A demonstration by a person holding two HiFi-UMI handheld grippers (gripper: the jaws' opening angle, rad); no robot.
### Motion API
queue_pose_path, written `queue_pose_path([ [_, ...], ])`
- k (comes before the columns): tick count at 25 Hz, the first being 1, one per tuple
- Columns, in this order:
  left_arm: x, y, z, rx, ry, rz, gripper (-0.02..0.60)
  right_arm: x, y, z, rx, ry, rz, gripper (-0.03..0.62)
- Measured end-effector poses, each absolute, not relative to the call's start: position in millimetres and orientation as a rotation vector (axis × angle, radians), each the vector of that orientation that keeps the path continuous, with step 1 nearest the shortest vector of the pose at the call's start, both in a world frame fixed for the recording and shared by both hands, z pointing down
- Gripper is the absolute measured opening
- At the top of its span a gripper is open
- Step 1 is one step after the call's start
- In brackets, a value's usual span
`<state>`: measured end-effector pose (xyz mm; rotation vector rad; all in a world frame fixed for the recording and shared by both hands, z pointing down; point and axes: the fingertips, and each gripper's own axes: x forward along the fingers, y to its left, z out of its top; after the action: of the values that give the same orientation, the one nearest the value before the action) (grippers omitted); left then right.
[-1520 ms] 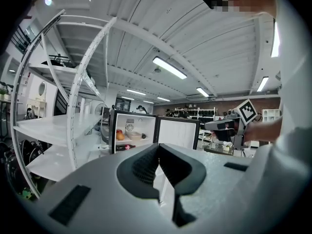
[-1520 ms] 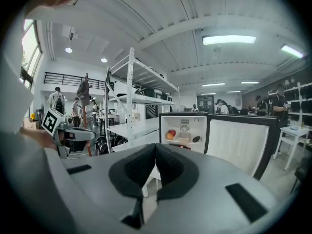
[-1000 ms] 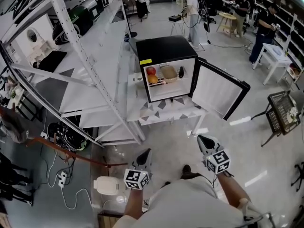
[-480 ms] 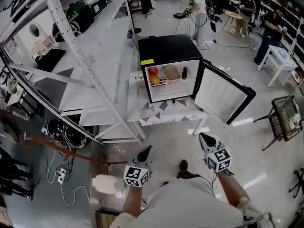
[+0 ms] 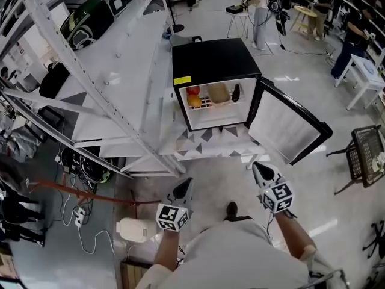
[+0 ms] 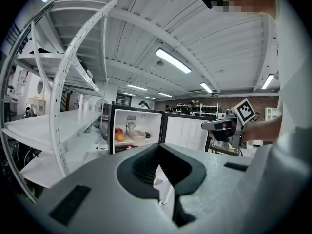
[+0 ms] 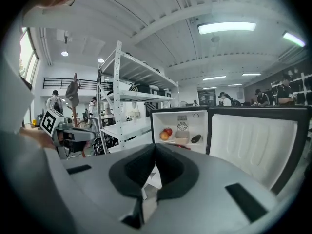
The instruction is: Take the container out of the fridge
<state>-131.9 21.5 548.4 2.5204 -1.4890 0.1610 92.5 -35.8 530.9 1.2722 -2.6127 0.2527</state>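
Container (image 5: 219, 93) sits on the shelf in the fridge (image 5: 213, 62), between fruit (image 5: 193, 96) and a dark item (image 5: 236, 91). Door (image 5: 289, 128) wide open. Left gripper (image 5: 184, 184) and right gripper (image 5: 257, 168): jaws together, empty, well apart from the fridge.

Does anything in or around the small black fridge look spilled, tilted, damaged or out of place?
Nothing stands out. The small black fridge stands upright on the white patterned table, door open. Inside, the red apple, orange fruit, pale shallow container and dark oblong item sit side by side on the shelf; nothing spilled.
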Motion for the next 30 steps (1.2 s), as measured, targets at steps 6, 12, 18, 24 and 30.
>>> queue_pose_path([
  [6,-113.4,-13.9,545.4,2.489,-1.536,0.186,0.005,102.8,-78.1,536.6,1.202,-2.637,0.279,0.005],
  [12,-88.3,-42.4,539.7,2.496,-1.579,0.224,0.005,118.8,-118.4,542.7,1.171,-2.655,0.292,0.005],
  [18,-77.0,-59.6,538.6,2.489,-1.596,0.242,0.005,120.5,-137.6,549.9,1.13,-2.659,0.321,0.005],
  [24,-68.4,-84.5,541.6,2.498,-1.583,0.252,0.005,116.0,-152.7,566.0,1.096,-2.635,0.355,0.005],
  [30,-69.5,-120.4,547.5,2.544,-1.528,0.263,0.005,104.9,-168.2,574.9,1.111,-2.612,0.377,0.005],
])
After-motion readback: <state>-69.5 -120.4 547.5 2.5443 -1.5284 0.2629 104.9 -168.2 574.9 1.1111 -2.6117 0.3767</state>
